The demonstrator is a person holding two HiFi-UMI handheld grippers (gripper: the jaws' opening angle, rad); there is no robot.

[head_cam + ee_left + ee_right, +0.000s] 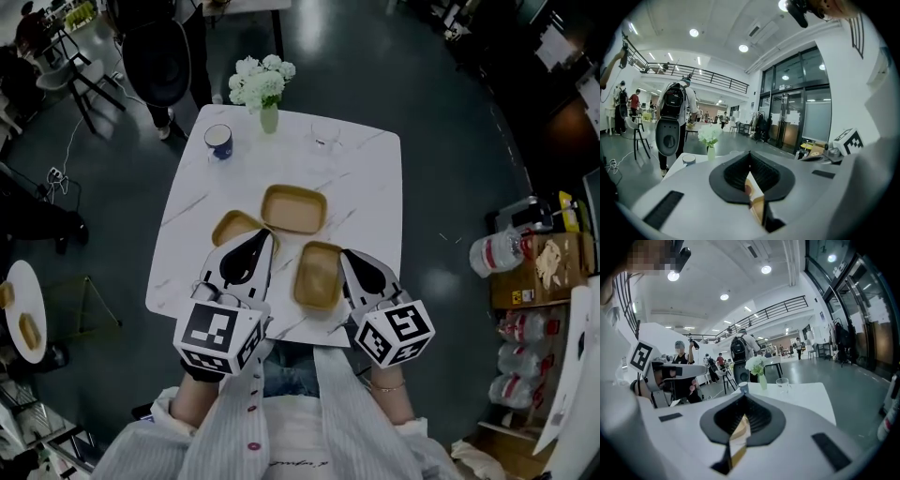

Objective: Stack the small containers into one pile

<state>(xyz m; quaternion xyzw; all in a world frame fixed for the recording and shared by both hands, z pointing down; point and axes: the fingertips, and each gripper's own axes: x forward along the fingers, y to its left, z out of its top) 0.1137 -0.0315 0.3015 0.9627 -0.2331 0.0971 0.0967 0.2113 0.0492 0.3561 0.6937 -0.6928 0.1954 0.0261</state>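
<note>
Three shallow tan containers lie on the white marble table (366, 178). One is in the middle at the back (293, 208), one at the left (231, 227), one at the right (318, 275). My left gripper (266, 235) hovers over the left container's near end and hides part of it; its jaws meet at the tip, with nothing gripped. My right gripper (343, 253) hangs just right of the right container, shut and empty. In the left gripper view the left gripper (750, 153) shows tan below the closed jaws, as does the right gripper (743, 396) in its own view.
A vase of white flowers (266, 89), a blue mug (218, 142) and a clear glass (326, 134) stand along the table's far edge. A person with a backpack (675, 101) and chairs are beyond the table. Water bottles (497, 251) and boxes sit on the floor at the right.
</note>
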